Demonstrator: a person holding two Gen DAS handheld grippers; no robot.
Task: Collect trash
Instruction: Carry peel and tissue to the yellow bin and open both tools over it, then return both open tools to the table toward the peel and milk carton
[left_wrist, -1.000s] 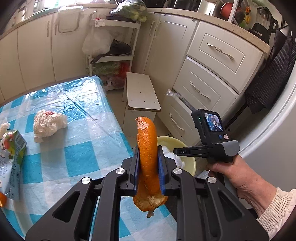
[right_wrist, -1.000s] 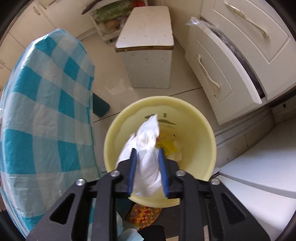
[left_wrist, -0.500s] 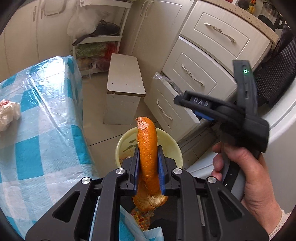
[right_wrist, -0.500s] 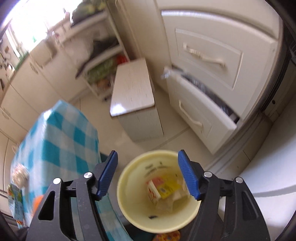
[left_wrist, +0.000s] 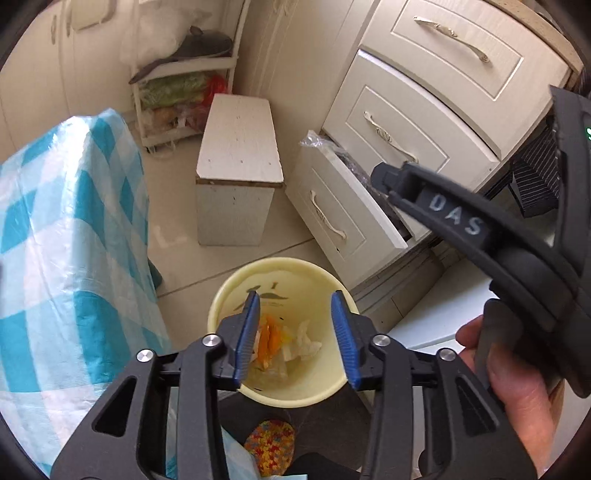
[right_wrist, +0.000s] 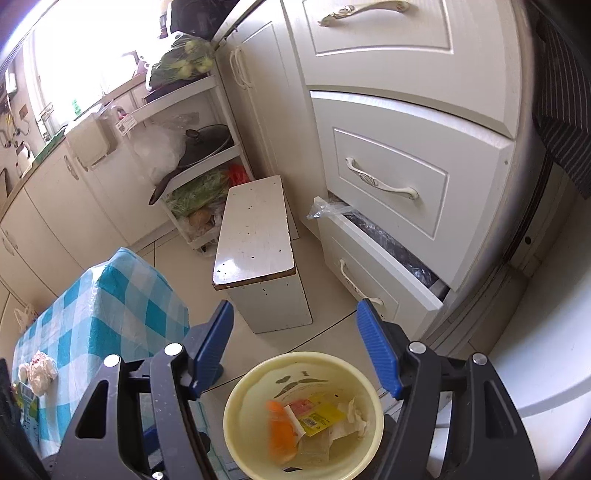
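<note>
A pale yellow bin (left_wrist: 229, 299) (right_wrist: 236, 391) stands on the floor beside the table. Inside lie an orange peel (left_wrist: 271, 341) (right_wrist: 281, 432), a white tissue (left_wrist: 304, 341) (right_wrist: 352, 415) and a yellow wrapper (right_wrist: 319, 415). My left gripper (left_wrist: 293, 339) is open and empty right above the bin. My right gripper (right_wrist: 295, 350) is open and empty, higher above the bin; its body (left_wrist: 480, 236) shows at the right of the left wrist view. A crumpled tissue (right_wrist: 40, 371) and a carton (right_wrist: 26, 406) lie on the table.
The table with the blue checked cloth (left_wrist: 66, 236) (right_wrist: 107, 306) is at the left. A white stool (left_wrist: 238, 166) (right_wrist: 258, 251) stands behind the bin. A bottom drawer (left_wrist: 332, 210) (right_wrist: 373, 266) stands half open at the right. A shelf rack (right_wrist: 192, 147) is farther back.
My left gripper moved over the bin and opened; the orange peel dropped into it. My right gripper let the white tissue fall in, opened and rose.
</note>
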